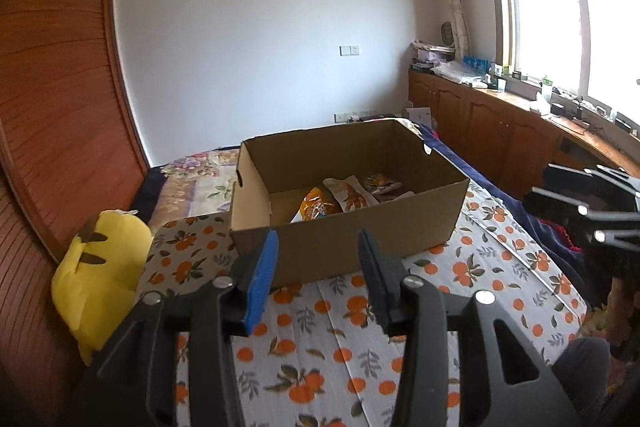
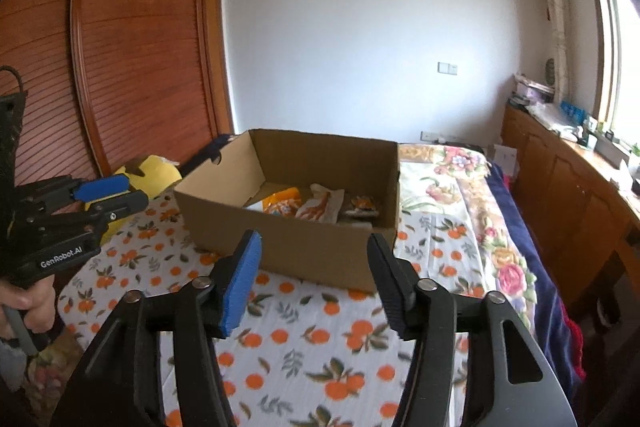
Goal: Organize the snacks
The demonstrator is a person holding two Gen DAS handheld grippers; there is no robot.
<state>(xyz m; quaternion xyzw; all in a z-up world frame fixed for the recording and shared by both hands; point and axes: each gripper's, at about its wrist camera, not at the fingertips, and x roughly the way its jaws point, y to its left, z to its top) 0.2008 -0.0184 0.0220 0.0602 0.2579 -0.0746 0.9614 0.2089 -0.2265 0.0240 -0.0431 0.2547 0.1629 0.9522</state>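
An open cardboard box (image 1: pixel 400 223) (image 2: pixel 296 247) stands on the orange-print cloth. Inside lie several snack packets: an orange one (image 1: pixel 316 205) (image 2: pixel 282 205), a white one with an orange picture (image 1: pixel 352 195) (image 2: pixel 322 207), and a small one behind them (image 1: pixel 382 183) (image 2: pixel 362 205). My left gripper (image 1: pixel 316 247) is open and empty, just in front of the box's near wall. My right gripper (image 2: pixel 314 247) is open and empty, also short of the box. The left gripper also shows in the right wrist view (image 2: pixel 108 193), at the far left, held by a hand.
The orange-print cloth (image 1: pixel 340 367) (image 2: pixel 312 347) covers a bed with a floral sheet (image 2: pixel 460 187). A yellow plush toy (image 1: pixel 100 275) (image 2: pixel 154 173) lies left of the box. Wooden wardrobe doors (image 2: pixel 140 47) stand left, low wooden cabinets (image 1: pixel 500 131) (image 2: pixel 560 187) right under the window.
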